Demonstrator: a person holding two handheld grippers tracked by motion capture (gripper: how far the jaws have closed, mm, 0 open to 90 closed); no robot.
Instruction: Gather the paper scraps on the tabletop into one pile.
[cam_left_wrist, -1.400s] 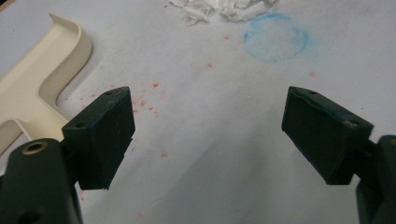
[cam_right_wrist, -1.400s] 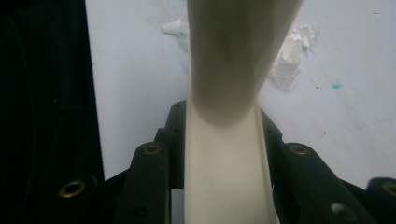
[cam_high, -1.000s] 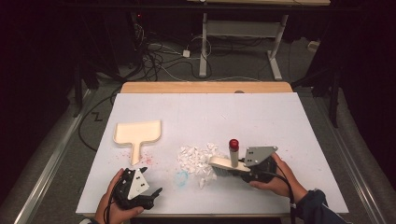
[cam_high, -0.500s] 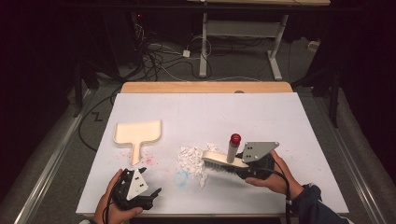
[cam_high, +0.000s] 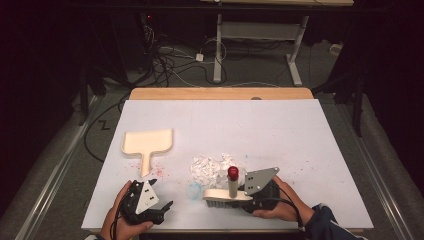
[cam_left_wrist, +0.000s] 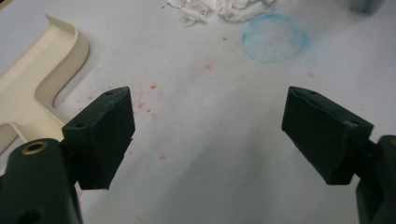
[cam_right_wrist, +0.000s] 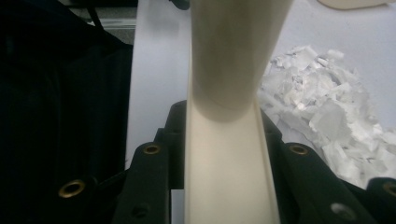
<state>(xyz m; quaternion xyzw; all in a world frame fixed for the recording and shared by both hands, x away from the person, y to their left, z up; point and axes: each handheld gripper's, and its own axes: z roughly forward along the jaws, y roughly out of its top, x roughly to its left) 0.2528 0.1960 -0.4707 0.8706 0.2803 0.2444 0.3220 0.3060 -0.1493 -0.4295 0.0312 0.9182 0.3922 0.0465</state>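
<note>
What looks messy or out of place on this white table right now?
A heap of torn white paper scraps lies loose mid-table, beside the cream brush with a red-tipped handle. Red specks and a smudged blue ring stain the white table. The cream plastic dustpan lies apart, unused.

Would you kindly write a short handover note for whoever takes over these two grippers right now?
Right gripper: shut on the brush, bristles down on the table, just beside the paper scraps.
Left gripper: open, nothing between its fingers, near the table's front edge.
Dustpan: lying flat to the left of the scraps, not held.
Done: brush picked up and brought to the pile.
Left: probably pick up the dustpan, sweep the scraps into it. None are in it yet.
</note>
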